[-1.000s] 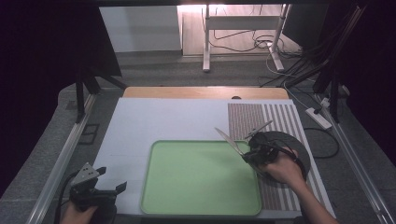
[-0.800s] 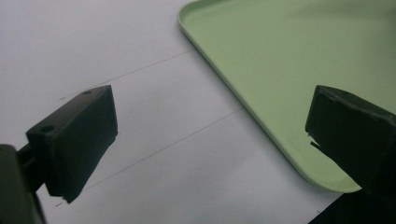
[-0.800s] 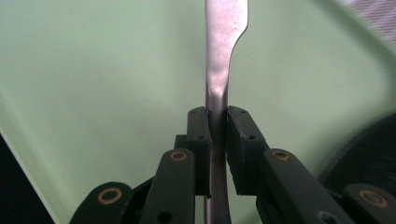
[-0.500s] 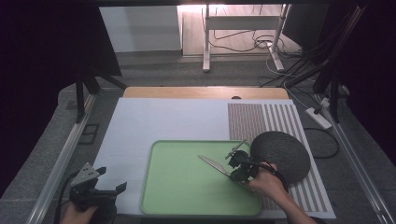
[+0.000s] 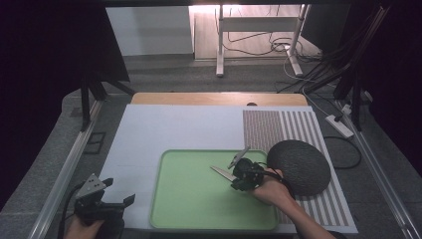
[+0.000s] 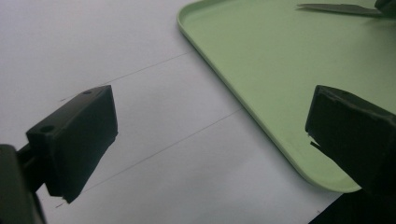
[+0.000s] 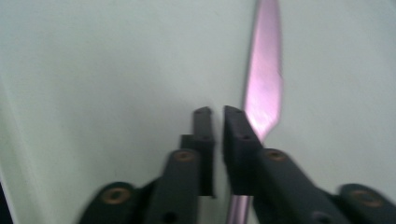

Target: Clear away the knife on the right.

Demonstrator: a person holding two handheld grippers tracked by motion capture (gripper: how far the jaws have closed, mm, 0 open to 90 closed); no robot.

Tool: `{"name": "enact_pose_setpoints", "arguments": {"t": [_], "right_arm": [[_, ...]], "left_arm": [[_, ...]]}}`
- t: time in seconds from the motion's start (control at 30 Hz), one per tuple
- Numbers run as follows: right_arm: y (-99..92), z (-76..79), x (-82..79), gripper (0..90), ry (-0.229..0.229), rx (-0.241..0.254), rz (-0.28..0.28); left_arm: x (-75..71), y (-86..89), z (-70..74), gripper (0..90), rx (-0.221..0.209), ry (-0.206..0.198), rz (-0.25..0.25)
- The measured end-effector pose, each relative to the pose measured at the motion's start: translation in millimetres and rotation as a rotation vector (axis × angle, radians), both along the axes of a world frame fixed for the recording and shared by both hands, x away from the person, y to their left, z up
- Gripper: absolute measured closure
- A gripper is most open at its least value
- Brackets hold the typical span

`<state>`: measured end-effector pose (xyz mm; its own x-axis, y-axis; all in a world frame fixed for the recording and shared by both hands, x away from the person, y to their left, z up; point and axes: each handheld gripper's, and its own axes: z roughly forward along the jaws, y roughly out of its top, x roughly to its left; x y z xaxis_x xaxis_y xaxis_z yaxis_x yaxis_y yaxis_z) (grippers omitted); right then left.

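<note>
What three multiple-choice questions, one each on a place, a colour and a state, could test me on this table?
1. Where are the scissors? A: over the tray. B: in a drawer. C: on the floor.
2. What colour is the tray? A: red. B: green. C: blue.
3. How do the left tool's jaws stand? A: open, empty. B: shut on a cup. C: shut on a spoon.

A: the right tool holds them above the tray.
B: it is pale green.
A: the jaws are wide apart over the white sheet.
</note>
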<state>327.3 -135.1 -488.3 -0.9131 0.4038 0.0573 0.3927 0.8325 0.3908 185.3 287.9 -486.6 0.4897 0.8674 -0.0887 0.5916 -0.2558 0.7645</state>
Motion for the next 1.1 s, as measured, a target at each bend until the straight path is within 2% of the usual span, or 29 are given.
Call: {"name": "enact_pose_setpoints", "arguments": {"t": [0.03, 0.17, 0.23, 0.3, 0.4, 0.43, 0.47, 0.7, 0.83, 1.1], "right_arm": [[2.1, -0.8, 1.3, 89.8, -0.002, 0.004, 0.015], [8.9, -7.9, 8.9, 89.8, -0.002, 0.02, 0.014], [11.2, -12.6, 11.9, 89.8, -0.019, -0.006, 0.018], [9.4, -13.0, 14.6, 89.8, -0.016, 0.008, 0.006], [6.0, -11.9, 15.3, 89.9, -0.043, -0.019, -0.005], [3.4, -11.3, 15.9, 89.9, -0.049, -0.029, -0.015], [-2.9, -11.4, 17.6, 90.0, -0.038, -0.02, -0.042], [-24.3, -9.9, 19.2, 90.0, -0.04, -0.026, -0.101], [-34.0, -10.1, 17.6, 90.0, -0.025, -0.005, -0.113], [-43.9, -9.6, 6.2, 90.0, -0.004, 0.0, -0.115]], "left_arm": [[-0.1, 0.1, 0.0, 3.2, 0.0, 0.0, 0.0], [-0.2, 0.2, 0.0, 3.3, -0.001, -0.001, 0.0], [-0.3, 0.1, 0.0, 3.3, 0.0, -0.003, -0.001], [-0.4, 0.1, 0.0, 3.3, 0.001, -0.002, -0.001], [-0.4, 0.2, 0.0, 3.3, 0.0, -0.002, 0.0], [-0.4, 0.2, 0.0, 3.3, 0.0, -0.002, 0.0], [-0.4, 0.1, -0.1, 3.3, 0.001, -0.002, -0.001], [-0.4, -0.4, 0.0, 3.3, 0.003, -0.003, -0.002], [-0.5, -0.3, 0.0, 3.3, 0.003, -0.003, -0.003], [-0.5, -0.2, 0.0, 3.3, 0.002, -0.003, -0.003]]}}
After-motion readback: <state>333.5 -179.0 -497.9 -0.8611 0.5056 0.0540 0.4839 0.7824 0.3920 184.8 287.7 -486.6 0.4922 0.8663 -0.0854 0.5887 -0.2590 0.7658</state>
